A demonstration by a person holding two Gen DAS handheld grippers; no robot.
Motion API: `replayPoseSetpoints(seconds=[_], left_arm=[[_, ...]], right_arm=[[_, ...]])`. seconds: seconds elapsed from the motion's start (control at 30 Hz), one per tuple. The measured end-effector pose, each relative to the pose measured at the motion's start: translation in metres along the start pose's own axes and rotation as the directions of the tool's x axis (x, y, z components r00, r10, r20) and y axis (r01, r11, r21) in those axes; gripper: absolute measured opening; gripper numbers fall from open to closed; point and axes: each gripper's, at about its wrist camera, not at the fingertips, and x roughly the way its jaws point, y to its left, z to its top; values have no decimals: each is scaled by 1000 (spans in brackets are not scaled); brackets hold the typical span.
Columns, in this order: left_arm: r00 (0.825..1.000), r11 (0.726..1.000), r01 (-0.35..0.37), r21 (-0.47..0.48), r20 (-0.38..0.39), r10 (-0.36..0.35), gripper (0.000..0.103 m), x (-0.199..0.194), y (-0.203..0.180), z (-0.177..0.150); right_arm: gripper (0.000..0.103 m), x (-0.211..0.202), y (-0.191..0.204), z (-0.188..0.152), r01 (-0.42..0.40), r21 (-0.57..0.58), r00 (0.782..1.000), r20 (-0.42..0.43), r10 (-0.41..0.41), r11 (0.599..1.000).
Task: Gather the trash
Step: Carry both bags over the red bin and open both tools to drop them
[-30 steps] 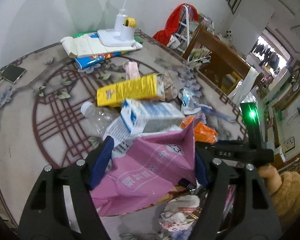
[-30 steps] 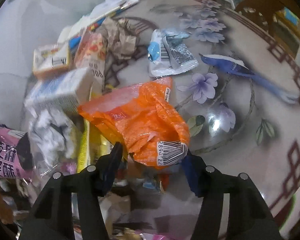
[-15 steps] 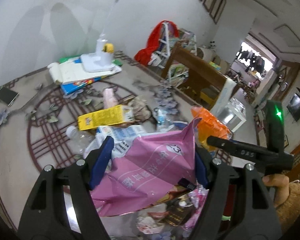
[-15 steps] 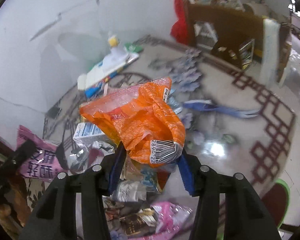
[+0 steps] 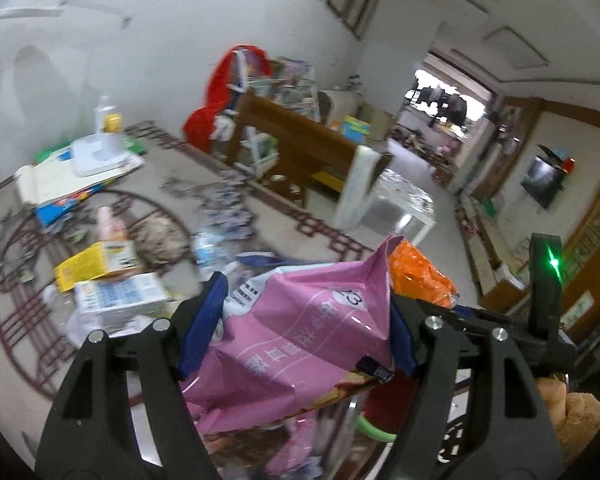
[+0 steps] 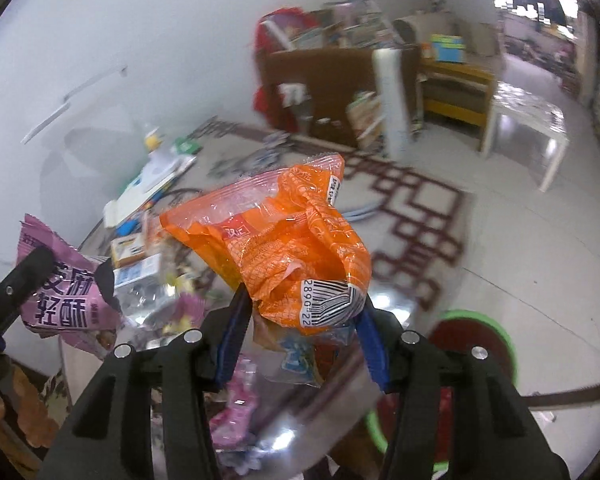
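Above the tabletop [image 5: 172,184]: both hands carry trash clear of the littered surface.
Left hand-held gripper [image 5: 296,332]: clamped across a pink snack bag [image 5: 300,332], blue pads pressing its two sides; the bag bulges upward between them.
Right hand-held gripper [image 6: 300,332]: gripping a crumpled orange wrapper [image 6: 284,240] by its lower, barcoded end, the jaws having just closed a little further on it; most of the wrapper stands free above the pads.
Bin: a red pail with a green rim [image 6: 472,344] shows low at the right of the right wrist view, off the tabletop edge, partly hidden.
Risk, orange wrapper: held by a small pinch of slick film, so a quick swing could, I judge, slide it out short of the pail.
Risk, pink bag: air-filled and springy; a looser squeeze might let it pop free.
Risk, crowding: the two grippers sit close together, so one load may knock the other.
Pose: both point downward at a slant, right steeper than left.
Left behind: cartons [image 5: 112,292] and a bottle remain.
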Motion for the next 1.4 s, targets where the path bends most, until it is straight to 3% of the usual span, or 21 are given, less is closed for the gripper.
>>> replayPoseSetpoints(seconds=[0.2,0.4,0.7,0.77,0.8,0.87,0.93,1.0,1.17,1.4], left_arm=[[993,995,103,18,-51,-102,70,30,-40,1],[982,985,165,54,-104,-158,70,59,-72,-11],[944,964,249,89,-243,-222,70,110,-111,-30],[936,958,267,102,-265,-232,71,118,-120,-32],[929,954,282,107,-278,-243,71,123,-124,-33],[923,950,290,119,-296,-245,76,127,-132,-35],[915,945,306,114,-309,-258,86,133,-134,-38],[912,943,316,103,-307,-272,90,132,-134,-37],[917,947,307,99,-297,-266,91,126,-133,-32],[943,959,267,96,-233,-239,91,103,-121,-21]], right_arm=[[50,-26,-51,-11,95,107,995,13,-97,990],[50,-37,-89,-35,187,168,982,-40,-183,968],[53,-40,-131,-53,256,274,967,-90,-240,927],[55,-37,-136,-55,277,285,961,-104,-257,918],[60,-35,-140,-56,290,294,957,-117,-267,911],[69,-33,-148,-58,306,314,952,-130,-278,899],[71,-33,-155,-59,312,334,950,-136,-282,889],[72,-33,-159,-58,322,344,947,-137,-292,882],[72,-36,-158,-51,328,345,945,-122,-305,879],[78,-35,-140,-40,307,308,952,-77,-298,901]])
